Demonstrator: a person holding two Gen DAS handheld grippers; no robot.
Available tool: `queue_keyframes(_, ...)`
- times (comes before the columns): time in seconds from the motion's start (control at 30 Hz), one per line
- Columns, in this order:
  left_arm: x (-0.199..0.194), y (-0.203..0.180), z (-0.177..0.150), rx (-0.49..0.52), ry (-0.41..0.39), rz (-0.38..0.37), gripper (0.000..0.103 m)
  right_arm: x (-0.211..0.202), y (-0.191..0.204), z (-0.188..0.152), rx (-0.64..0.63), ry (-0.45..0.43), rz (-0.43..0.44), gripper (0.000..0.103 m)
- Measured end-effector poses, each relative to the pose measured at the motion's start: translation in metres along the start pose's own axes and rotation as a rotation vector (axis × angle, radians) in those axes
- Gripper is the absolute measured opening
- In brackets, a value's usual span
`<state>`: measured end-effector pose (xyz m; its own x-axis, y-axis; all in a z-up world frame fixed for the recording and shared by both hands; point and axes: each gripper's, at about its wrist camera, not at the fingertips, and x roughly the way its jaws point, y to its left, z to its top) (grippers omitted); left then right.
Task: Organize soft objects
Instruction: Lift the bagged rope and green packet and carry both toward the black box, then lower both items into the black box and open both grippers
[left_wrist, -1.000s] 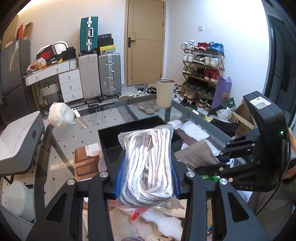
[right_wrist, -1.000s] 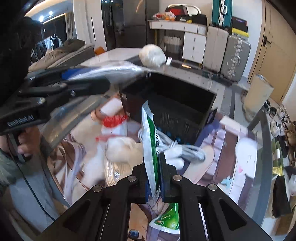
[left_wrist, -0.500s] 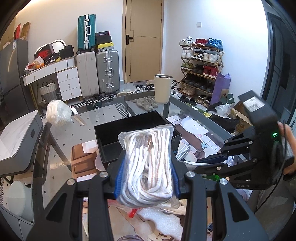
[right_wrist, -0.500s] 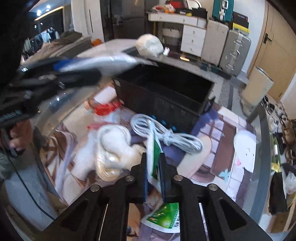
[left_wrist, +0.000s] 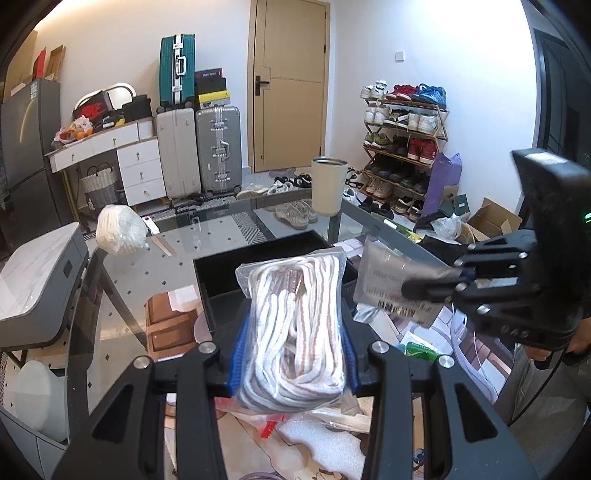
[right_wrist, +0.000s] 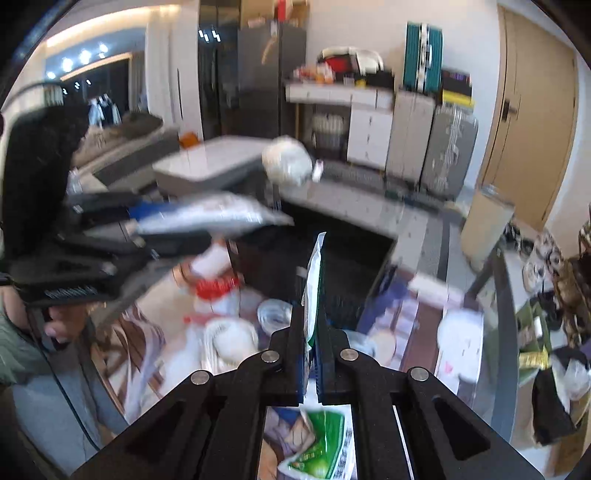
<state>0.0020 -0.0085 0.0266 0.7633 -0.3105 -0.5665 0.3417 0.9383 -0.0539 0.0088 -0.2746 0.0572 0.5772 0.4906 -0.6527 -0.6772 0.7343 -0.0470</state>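
Observation:
My left gripper (left_wrist: 293, 343) is shut on a clear bag of white and brown striped rope (left_wrist: 295, 332), held above the near side of the black bin (left_wrist: 221, 275). My right gripper (right_wrist: 313, 332) is shut on a flat green and white packet (right_wrist: 314, 280), held edge-on in front of the black bin (right_wrist: 343, 243). In the left wrist view the right gripper (left_wrist: 436, 286) is at the right, with the packet's grey back (left_wrist: 391, 282) over the bin's right corner. In the right wrist view the left gripper (right_wrist: 147, 229) and its bag are at the left, blurred.
The glass table (left_wrist: 166, 266) holds a white rope ball (left_wrist: 120, 229), a beige cup (left_wrist: 327, 186), white foam (left_wrist: 325, 439), papers and bagged items. A grey chair (left_wrist: 37, 284) stands at the left. Suitcases (left_wrist: 199, 147) and a shoe rack (left_wrist: 402, 144) stand behind.
My right gripper has lifted the green packet up off the table toward the bin's right corner. My left gripper with the rope bag has stayed almost still above the bin's near side.

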Motion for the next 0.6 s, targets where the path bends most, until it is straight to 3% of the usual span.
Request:
queue_keyframes(0.13, -0.007, 0.001, 0.005, 0.001, -0.045, 0.011, 0.040, -0.020, 0.004, 0.017, -0.007, -0.155, -0.034, 0.004)
queue_keyframes(0.23, -0.012, 0.002, 0.015, 0.007, -0.098, 0.033, 0.040, -0.021, 0.003, 0.033, -0.008, -0.205, -0.054, 0.004)
queue_keyframes(0.47, 0.002, 0.022, 0.043, -0.002, -0.158, 0.073, 0.040, 0.014, -0.002, 0.071, 0.010, -0.213, -0.078, 0.004)
queue_keyframes(0.6, 0.027, 0.037, 0.047, -0.025, -0.118, 0.093, 0.040, 0.061, -0.010, 0.088, 0.061, -0.100, -0.070, 0.004)
